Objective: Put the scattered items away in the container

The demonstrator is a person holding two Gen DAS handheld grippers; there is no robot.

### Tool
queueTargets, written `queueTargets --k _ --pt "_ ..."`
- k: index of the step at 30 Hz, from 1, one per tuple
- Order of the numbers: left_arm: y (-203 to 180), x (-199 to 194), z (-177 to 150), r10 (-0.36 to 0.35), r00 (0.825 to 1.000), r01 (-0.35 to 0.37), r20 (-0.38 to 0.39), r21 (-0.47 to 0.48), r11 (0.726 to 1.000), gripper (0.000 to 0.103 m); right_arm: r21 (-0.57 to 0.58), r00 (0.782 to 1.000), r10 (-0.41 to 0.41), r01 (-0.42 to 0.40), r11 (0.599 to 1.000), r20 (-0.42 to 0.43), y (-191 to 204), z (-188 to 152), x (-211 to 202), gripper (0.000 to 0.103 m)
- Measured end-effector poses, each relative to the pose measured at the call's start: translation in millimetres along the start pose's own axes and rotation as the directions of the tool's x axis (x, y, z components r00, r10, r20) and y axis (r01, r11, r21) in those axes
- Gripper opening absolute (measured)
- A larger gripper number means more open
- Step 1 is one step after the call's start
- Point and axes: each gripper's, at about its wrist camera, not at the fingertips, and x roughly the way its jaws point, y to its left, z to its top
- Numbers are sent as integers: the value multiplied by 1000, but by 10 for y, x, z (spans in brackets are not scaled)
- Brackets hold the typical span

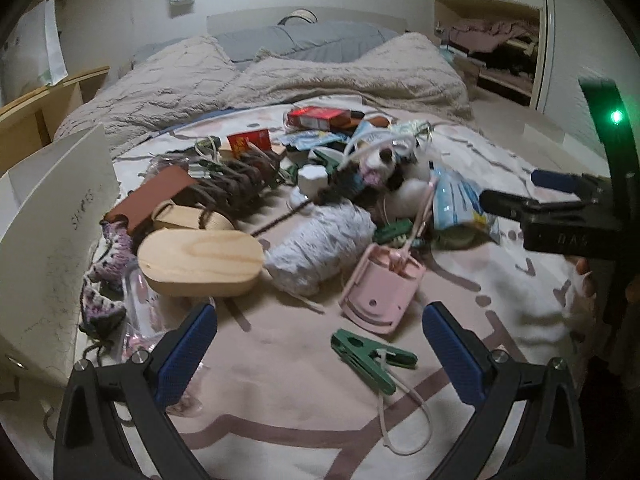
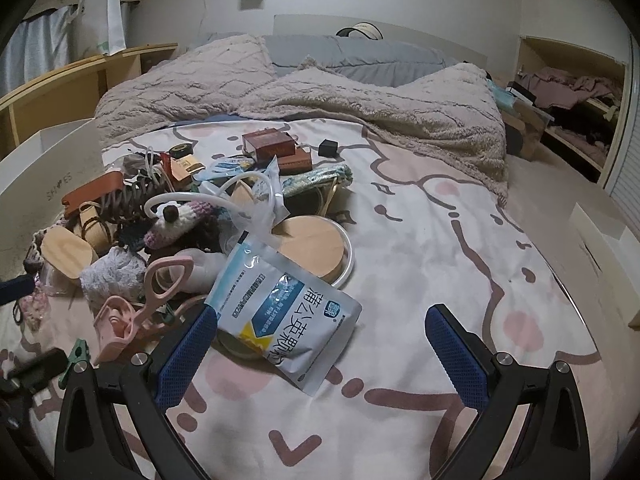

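Here, left claw (image 1: 320,356) gaped, empty, straddling the peg (image 1: 370,354); peg's long axis ran across the gap. Right claw (image 2: 320,356) gaped too.

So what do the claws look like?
Both look the same. The left claw and right claw each have two black plastic arms with silver bolts, tipped with bumpy blue pads. In the left view, the right claw's body shows a green light.
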Motion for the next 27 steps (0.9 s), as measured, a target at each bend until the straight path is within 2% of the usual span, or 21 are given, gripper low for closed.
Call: queueTargets --k 3,7,16,21,27 --pt "-53 41 -28 -5 1000 6 -29 27 1000 103 -6 1000 6 -6 1000 -11 15 -10 11 103" --pt "-86 65 -60 46 998 -40 -51 104 994 103 -17 1000 2 -2 1000 -19 40 -21 22 103" --pt "52 116 -105 65 987 -33 -150 206 978 103 -5 999 -24 24 1000 -45 -10 -26 85 103" --pt "68 111 -115 67 982 -22 -179 239 971 103 40 997 -9 12 999 -71 32 56 160 103" --pt "38 90 -153 24 975 36 -221 267 963 103 147 994 40 -24 989 -107 66 163 312 103"
